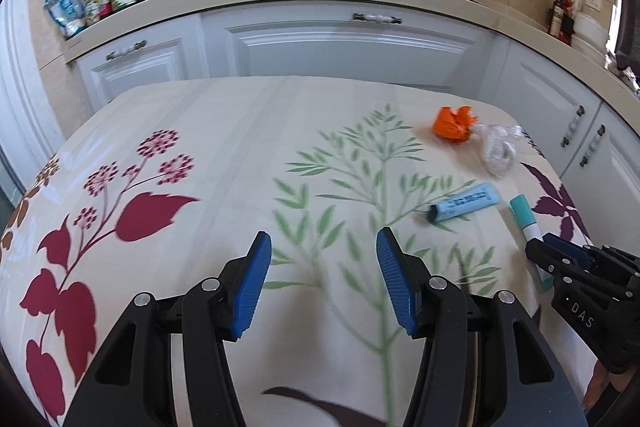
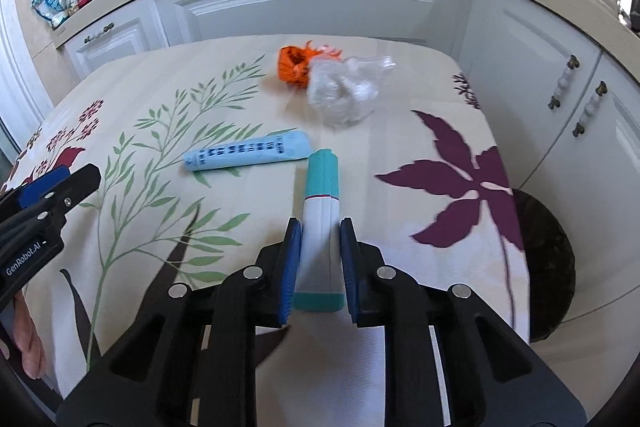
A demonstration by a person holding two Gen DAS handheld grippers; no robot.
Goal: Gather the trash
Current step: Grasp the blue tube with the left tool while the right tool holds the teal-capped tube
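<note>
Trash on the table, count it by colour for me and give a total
Orange: 1, the crumpled orange bag
Clear: 1, the clear plastic wad
Light blue: 1, the blue tube
Teal and white: 1, the teal-and-white tube, between the right gripper fingers
Total: 4

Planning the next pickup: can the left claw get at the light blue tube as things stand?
Probably yes. The left claw is open and holds nothing, and the light blue tube lies ahead to its right on bare tablecloth, with nothing between them.

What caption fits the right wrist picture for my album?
Right hand-held gripper closes around a teal-and-white tube on the flowery tablecloth.
</note>
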